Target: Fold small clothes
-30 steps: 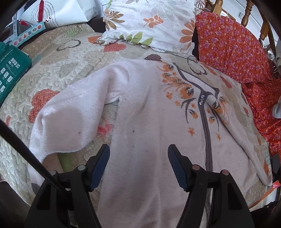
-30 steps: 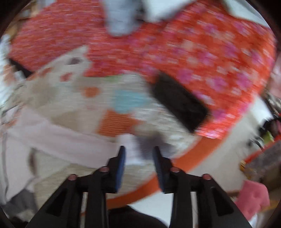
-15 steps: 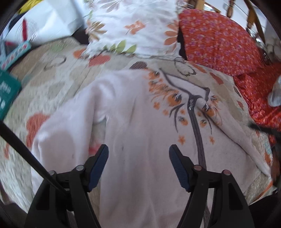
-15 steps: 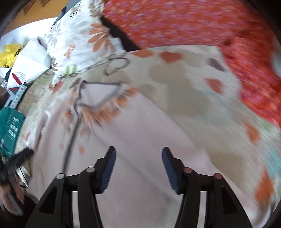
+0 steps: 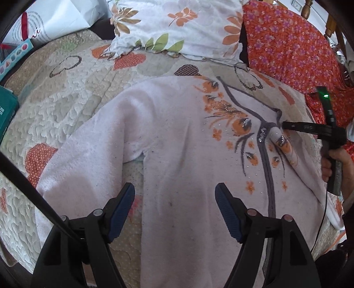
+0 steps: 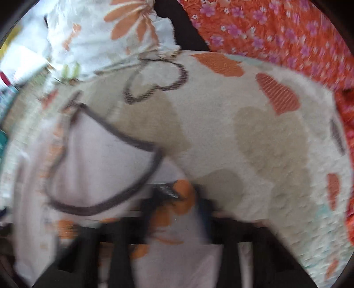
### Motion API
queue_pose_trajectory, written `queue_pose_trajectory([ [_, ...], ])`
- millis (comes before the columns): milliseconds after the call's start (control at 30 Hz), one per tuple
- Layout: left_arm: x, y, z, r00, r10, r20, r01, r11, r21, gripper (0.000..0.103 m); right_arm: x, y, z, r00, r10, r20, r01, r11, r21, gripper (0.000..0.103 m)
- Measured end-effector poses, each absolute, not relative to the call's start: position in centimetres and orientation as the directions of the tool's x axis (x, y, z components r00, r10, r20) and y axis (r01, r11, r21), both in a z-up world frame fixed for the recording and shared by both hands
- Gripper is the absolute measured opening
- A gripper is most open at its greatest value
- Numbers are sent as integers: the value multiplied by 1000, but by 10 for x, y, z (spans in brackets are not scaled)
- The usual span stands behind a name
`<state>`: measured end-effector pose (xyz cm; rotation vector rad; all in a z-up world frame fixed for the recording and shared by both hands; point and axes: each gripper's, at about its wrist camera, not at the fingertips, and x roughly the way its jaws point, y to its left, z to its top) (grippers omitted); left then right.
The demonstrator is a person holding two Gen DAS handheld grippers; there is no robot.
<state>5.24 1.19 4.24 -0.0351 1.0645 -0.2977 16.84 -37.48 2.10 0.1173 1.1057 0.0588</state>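
A pale pink sweater [image 5: 177, 137] with orange flowers and grey trim lies spread flat on the quilted bedspread [image 5: 73, 93]. My left gripper [image 5: 174, 190] hangs open just above the sweater's lower body, with nothing between its fingers. In the left wrist view my right gripper [image 5: 283, 125] comes in from the right, its tips at the grey-trimmed front edge below the neckline. The right wrist view is blurred. There the right gripper [image 6: 177, 197] is shut on a raised fold of the sweater [image 6: 93, 168] printed with an orange flower.
A floral pillow [image 5: 177, 26] lies behind the sweater, with red flowered cloth [image 5: 287, 48] at the back right. A teal box [image 5: 6, 110] and a white bag [image 5: 50, 20] sit at the left. A person's hand [image 5: 336, 159] holds the right gripper.
The right gripper swung from the red cloth side across to the sweater's neckline, and its jaws closed on a fold there. It now shows in the left wrist view. The left gripper shifted slightly.
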Motion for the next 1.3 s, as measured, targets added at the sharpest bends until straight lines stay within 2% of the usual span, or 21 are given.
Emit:
queue_pose_trajectory([
  [100, 59, 18, 38, 437, -252, -864, 196, 964, -182, 74, 167, -370, 39, 476, 98, -874, -8, 994, 107, 7],
  [233, 64, 20, 35, 426, -254, -868, 168, 965, -200, 74, 195, -375, 70, 535, -33, -844, 62, 998, 0, 7],
  [333, 68, 18, 32, 418, -250, -873, 168, 966, -196, 74, 225, -377, 81, 542, -77, -837, 94, 995, -31, 6],
  [533, 71, 17, 29, 411, -242, -879, 168, 968, -188, 74, 274, -358, 37, 427, -181, -886, 117, 983, -145, 9],
  [600, 70, 19, 32, 410, -262, -874, 178, 962, -205, 74, 265, -355, 36, 449, -193, -873, 131, 980, -149, 21],
  [633, 69, 20, 35, 410, -276, -869, 184, 958, -218, 74, 261, -355, 39, 460, -185, -869, 139, 981, -136, 36],
  [667, 69, 23, 39, 413, -292, -862, 192, 954, -231, 74, 253, -355, 43, 474, -179, -862, 145, 982, -124, 48],
  [800, 70, 55, 67, 492, -297, -818, 160, 955, -250, 74, 203, -352, 73, 543, -149, -827, 137, 987, -88, 52],
  [967, 77, 129, 81, 559, -187, -808, -39, 967, -251, 77, 115, -338, 96, 590, -43, -806, 74, 997, 2, 62],
  [1100, 75, 180, 64, 524, -182, -832, -186, 929, -321, 78, 46, -335, 83, 585, 45, -810, 51, 994, 93, 63],
  [1200, 65, 196, 49, 495, -199, -846, -231, 908, -349, 78, 8, -340, 63, 573, 96, -814, 57, 986, 157, 63],
  [1300, 45, 204, 41, 490, -185, -852, -265, 899, -348, 78, -20, -342, 45, 575, 93, -813, 61, 986, 156, 63],
])
